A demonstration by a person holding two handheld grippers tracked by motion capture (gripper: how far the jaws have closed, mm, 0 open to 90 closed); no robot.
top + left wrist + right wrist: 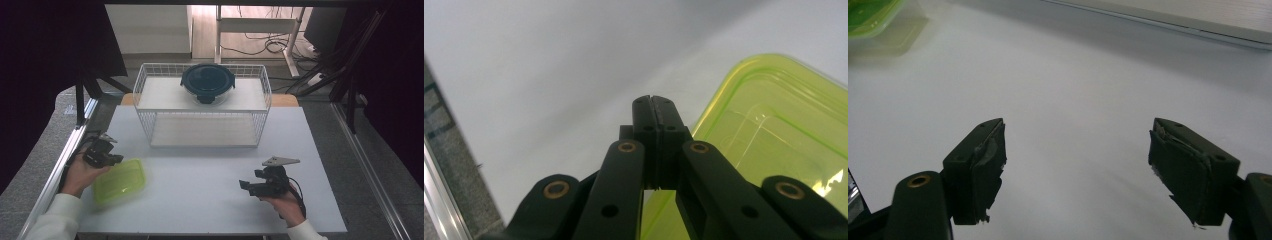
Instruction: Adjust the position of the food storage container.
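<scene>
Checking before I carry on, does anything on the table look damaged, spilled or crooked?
The pads on the right gripper look frayed and torn at their edges. The green container lies askew to the table edge. Nothing spilled.

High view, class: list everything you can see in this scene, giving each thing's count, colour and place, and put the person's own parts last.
Table: one, white top, centre of the scene.
Wire rack: one, white, two shelves, at the far side of the table.
Round container: one, clear with a dark blue lid, on the rack's top shelf.
Green container: one, translucent lime green, rectangular, near left of the table, beside the left tongs.
Desk frame and cables: pale legs, dark cables, on the floor behind.
Left tongs: one, black, jaws shut, empty, at the green container's edge.
Right tongs: one, black, jaws open, empty, near right of the table.
Hands: two, white sleeves, bottom edge.
</scene>
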